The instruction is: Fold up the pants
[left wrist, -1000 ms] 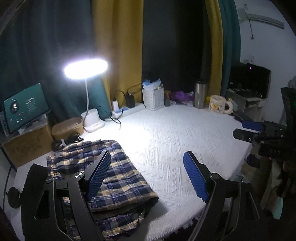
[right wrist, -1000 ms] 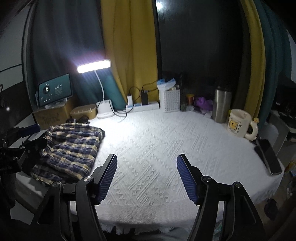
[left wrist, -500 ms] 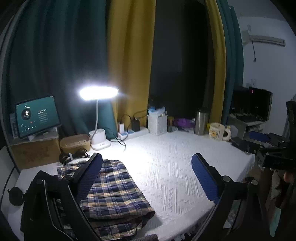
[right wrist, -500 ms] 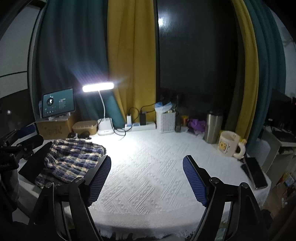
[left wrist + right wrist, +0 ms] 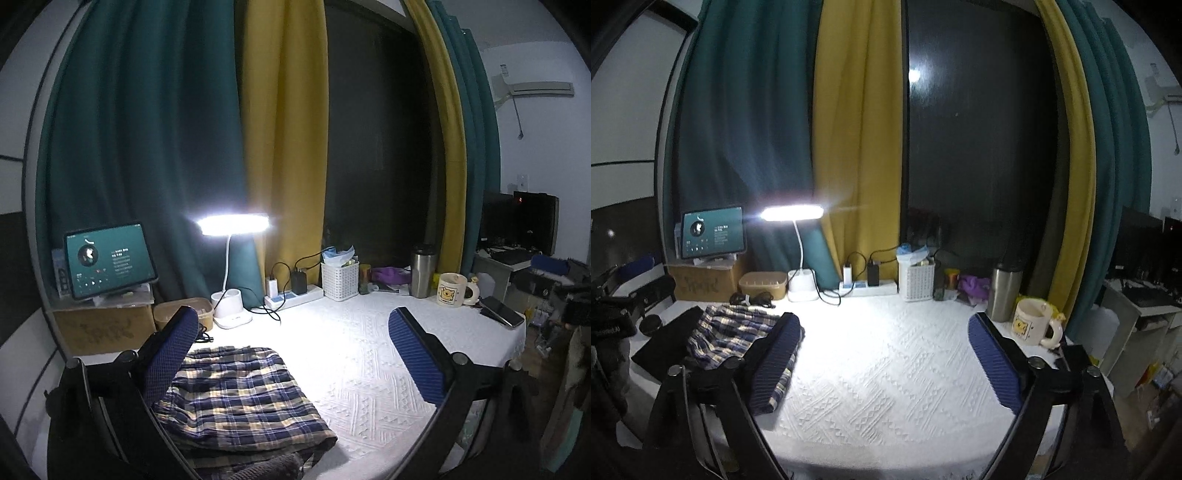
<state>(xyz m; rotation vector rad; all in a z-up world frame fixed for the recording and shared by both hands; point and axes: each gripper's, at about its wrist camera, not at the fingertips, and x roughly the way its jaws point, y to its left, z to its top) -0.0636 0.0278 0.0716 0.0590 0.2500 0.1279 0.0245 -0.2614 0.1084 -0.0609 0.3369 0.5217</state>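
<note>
Your left gripper points slightly downward over white textured tabletop, jaws spreading wide, nothing between blue ribbed pads. Your right gripper angled same way above tabletop centre, jaws also opening, empty. Folded blue-and-cream plaid pants lie flat at tabletop's left end, partly behind left gripper's left finger, untouched by either gripper.

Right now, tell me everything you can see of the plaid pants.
The plaid pants are soft woven cloth checked in navy, cream and yellow, folded into a flat, layered, roughly rectangular bundle. They lie at the near left of the white textured tablecloth, partly over a black mat, with a dark cable coil just behind. Neither tool touches them.
</note>
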